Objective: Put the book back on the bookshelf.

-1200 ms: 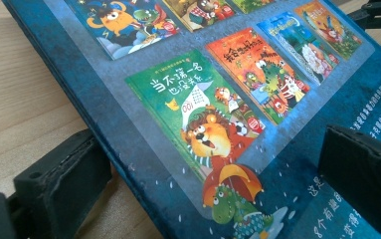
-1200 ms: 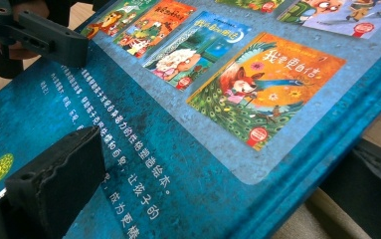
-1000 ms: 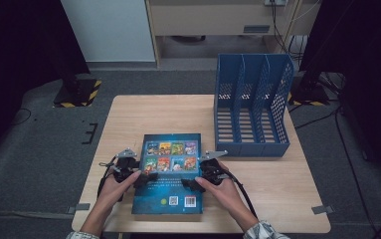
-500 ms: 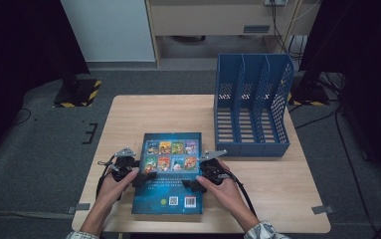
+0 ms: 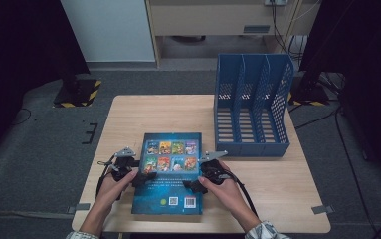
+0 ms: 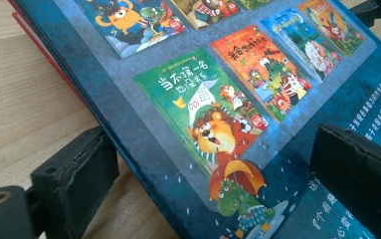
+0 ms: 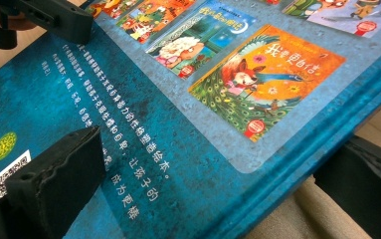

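High view: a blue book (image 5: pixel 169 174) lies flat on the wooden table (image 5: pixel 257 174), back cover up, between the two grippers. The left gripper (image 5: pixel 137 175) grasps the book's left edge; the right gripper (image 5: pixel 194 183) grasps its right edge. A person's hands (image 5: pixel 113 180) hold both tools from the near side. A blue file rack (image 5: pixel 251 107) stands beyond the right gripper, just apart from the book's far right corner.

Left gripper view: the left gripper (image 6: pixel 218 184) has one jaw under the book's edge, on the table side, and the other pressing on the cover (image 6: pixel 238 114). The edge sits between them, raised slightly off the wood. The opposite gripper's jaw tip shows at the far edge.

Right gripper view: the right gripper (image 7: pixel 213 189) is likewise clamped on the book (image 7: pixel 178 114), one jaw on the printed cover, the other beneath the edge. Across the cover, the left gripper's jaw (image 7: pixel 53 20) rests on the book.
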The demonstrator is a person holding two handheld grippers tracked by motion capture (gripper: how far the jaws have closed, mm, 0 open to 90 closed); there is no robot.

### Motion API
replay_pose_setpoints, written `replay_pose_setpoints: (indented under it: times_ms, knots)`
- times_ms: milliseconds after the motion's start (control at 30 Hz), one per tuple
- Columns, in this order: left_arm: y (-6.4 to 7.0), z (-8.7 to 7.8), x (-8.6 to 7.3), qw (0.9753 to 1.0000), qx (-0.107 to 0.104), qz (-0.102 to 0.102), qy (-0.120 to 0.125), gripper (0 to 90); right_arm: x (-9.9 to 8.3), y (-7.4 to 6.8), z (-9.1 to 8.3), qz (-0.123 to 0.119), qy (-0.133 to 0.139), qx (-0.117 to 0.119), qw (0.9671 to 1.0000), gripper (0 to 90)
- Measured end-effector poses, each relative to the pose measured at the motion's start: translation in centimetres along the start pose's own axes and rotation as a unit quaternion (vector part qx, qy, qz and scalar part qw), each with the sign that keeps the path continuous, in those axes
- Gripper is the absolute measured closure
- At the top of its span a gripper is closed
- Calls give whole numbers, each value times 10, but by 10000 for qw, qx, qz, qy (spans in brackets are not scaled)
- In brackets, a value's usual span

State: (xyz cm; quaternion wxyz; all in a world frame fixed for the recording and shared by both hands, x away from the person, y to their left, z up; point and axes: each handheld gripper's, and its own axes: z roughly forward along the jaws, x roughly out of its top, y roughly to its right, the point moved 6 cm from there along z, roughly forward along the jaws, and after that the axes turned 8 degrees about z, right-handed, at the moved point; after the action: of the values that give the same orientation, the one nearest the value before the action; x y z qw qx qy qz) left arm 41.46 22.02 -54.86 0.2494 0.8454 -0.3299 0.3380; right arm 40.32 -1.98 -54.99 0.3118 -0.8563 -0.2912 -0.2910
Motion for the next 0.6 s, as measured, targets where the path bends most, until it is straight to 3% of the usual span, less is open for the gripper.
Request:
replay_pose_setpoints:
  times_ms: [600]
  knots:
    - [2,-6,4,9999,62,55,146,55,3,-3,-3,2,-56,-85,9999,9]
